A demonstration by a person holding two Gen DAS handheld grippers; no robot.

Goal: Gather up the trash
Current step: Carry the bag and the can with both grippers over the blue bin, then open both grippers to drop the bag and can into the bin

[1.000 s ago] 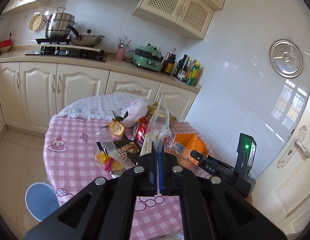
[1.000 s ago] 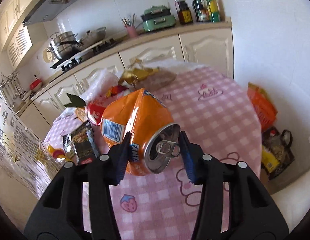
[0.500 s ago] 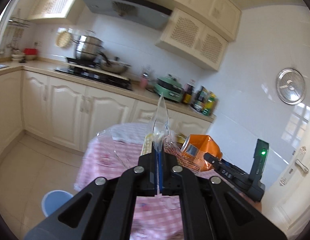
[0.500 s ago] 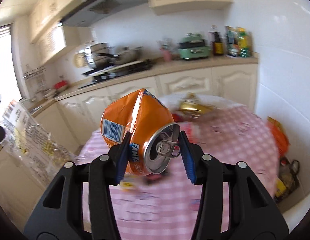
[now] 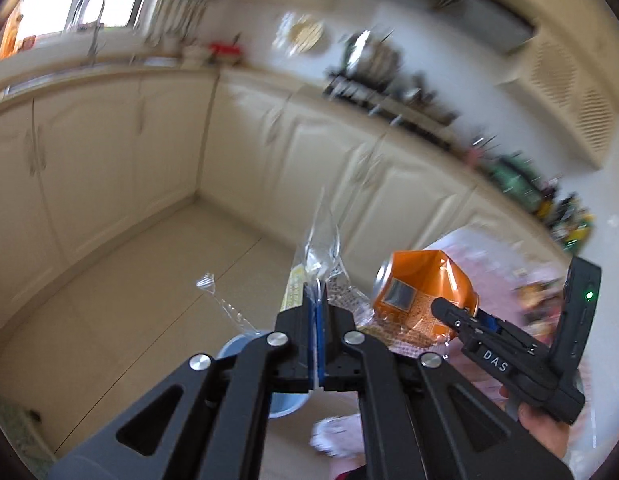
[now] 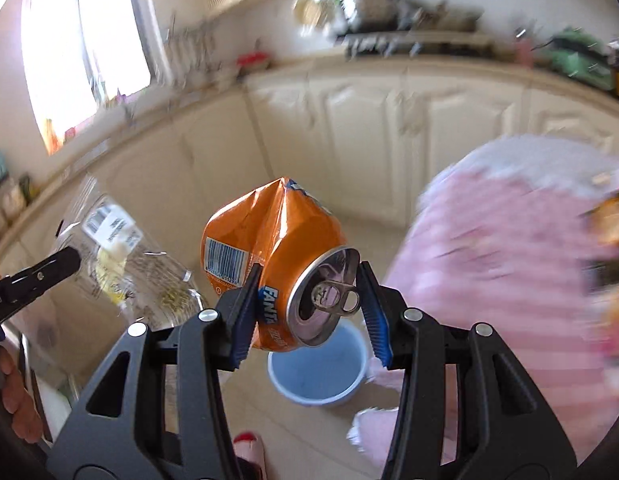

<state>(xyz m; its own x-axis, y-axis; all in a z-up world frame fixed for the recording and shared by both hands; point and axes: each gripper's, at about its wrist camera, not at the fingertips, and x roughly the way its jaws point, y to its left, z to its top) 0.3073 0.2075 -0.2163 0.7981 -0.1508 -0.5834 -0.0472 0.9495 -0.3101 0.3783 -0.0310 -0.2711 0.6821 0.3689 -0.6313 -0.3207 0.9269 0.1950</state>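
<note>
My right gripper point(image 6: 309, 276) is shut on a crushed orange Fanta can point(image 6: 275, 256), held in the air above a light blue bucket point(image 6: 319, 376) on the floor. The can also shows in the left wrist view point(image 5: 423, 296), with the right gripper point(image 5: 461, 316) on it. My left gripper point(image 5: 318, 300) is shut on a clear plastic wrapper point(image 5: 323, 252) with printed text. The wrapper also shows in the right wrist view point(image 6: 121, 268), left of the can. The bucket's rim point(image 5: 239, 346) shows just under the left gripper.
The round table with a pink checked cloth point(image 6: 505, 280) and more trash stands to the right. Cream kitchen cabinets point(image 5: 181, 152) line the walls behind a tiled floor point(image 5: 129, 292). A window point(image 6: 69, 52) is at the far left. The background is motion-blurred.
Both grippers have swung left away from the table, carrying the can and the wrapper. They now hang over the floor, above the blue bucket.
</note>
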